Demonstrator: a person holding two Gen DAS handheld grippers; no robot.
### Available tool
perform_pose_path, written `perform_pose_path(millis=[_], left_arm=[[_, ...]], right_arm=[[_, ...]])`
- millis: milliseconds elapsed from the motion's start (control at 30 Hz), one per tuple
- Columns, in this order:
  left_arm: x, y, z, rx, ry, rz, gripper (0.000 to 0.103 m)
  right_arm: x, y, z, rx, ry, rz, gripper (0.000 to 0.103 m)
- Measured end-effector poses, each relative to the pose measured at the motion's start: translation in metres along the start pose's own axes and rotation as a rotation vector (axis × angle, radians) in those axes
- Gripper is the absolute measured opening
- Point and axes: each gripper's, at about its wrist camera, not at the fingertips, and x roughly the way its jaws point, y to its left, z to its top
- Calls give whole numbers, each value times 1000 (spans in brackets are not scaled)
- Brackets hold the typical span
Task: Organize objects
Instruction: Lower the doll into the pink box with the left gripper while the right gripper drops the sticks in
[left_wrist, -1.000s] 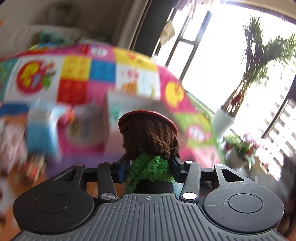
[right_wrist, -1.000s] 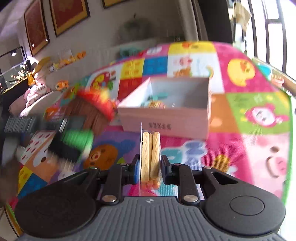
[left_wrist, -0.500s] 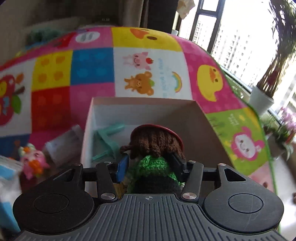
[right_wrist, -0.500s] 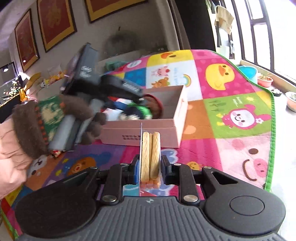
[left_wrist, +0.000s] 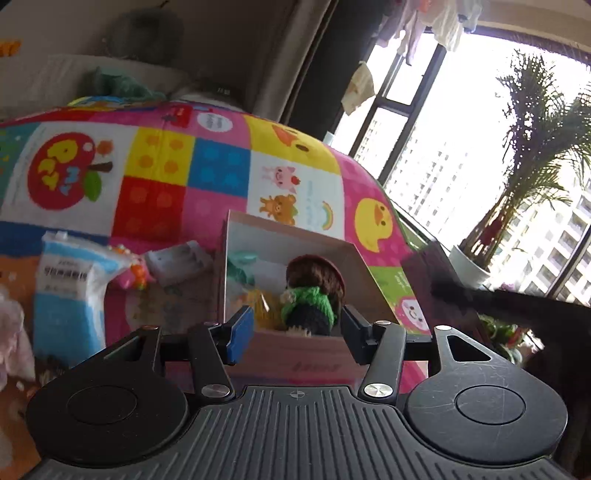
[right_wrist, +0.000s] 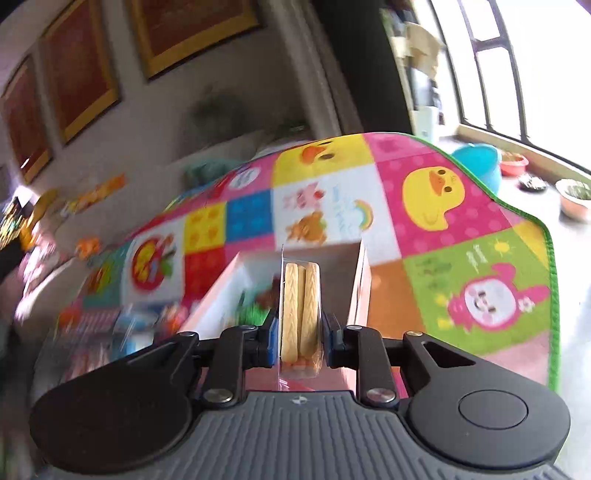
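Observation:
A pink cardboard box (left_wrist: 295, 363) stands open on the colourful play mat (left_wrist: 218, 173). A crocheted doll (left_wrist: 312, 295) with brown hair, red hat and green scarf lies inside it beside a teal item (left_wrist: 239, 266). My left gripper (left_wrist: 297, 334) is open and empty, just in front of the box's near wall. My right gripper (right_wrist: 299, 332) is shut on a clear pack of biscuits (right_wrist: 300, 314) and holds it over the box (right_wrist: 360, 291), where the doll (right_wrist: 266, 299) shows blurred.
On the mat left of the box lie a blue-and-white packet (left_wrist: 70, 291), a small pink toy (left_wrist: 131, 273) and a clear wrapped pack (left_wrist: 177, 260). The right gripper's dark body (left_wrist: 517, 299) reaches in from the right. A potted plant (left_wrist: 476, 266) stands by the window.
My left gripper opened and let the doll go into the box, then drew back. My right gripper moved forward with the biscuit pack to above the box.

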Motion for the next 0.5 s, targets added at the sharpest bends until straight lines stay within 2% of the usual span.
perform_pose_path(millis=[67, 133, 300, 400, 500], left_arm=[[-12, 4, -20, 6, 24, -9, 56], [-24, 10, -40, 24, 63, -4, 56], [-51, 36, -82, 42, 137, 6, 56], [-62, 52, -93, -10, 122, -6, 56], [-72, 62, -95, -45, 87, -1, 56]], right_arm=[[29, 3, 14, 15, -4, -55, 23], [53, 2, 20, 23, 27, -100, 27], [50, -4, 5, 38, 35, -124, 32], [47, 1, -13, -12, 61, -167, 32], [40, 13, -33, -64, 83, -152, 32]])
